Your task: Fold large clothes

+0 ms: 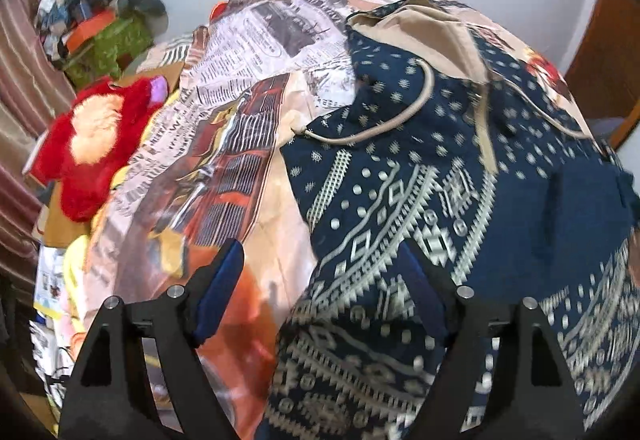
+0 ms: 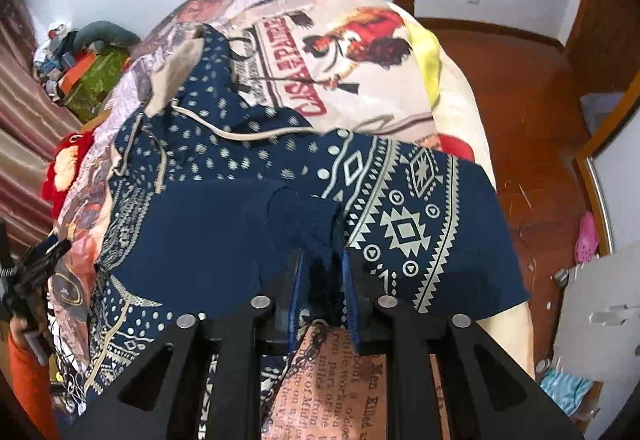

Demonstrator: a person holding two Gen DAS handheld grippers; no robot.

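My right gripper (image 2: 322,272) stood with jaws narrowly parted around a fold of the navy hoodie (image 2: 208,240); whether the pads pressed it I could not tell. My left gripper (image 1: 320,272) hung wide open and empty above the hem. The hoodie lay spread on the bed (image 2: 360,52), running long away from both jaws, hood (image 1: 432,32) at the far end, so the right hand was the nearer. Its drawstring (image 1: 384,124) trailed loose ahead. A red plush toy (image 1: 92,144) sat clear, left of my left jaws.
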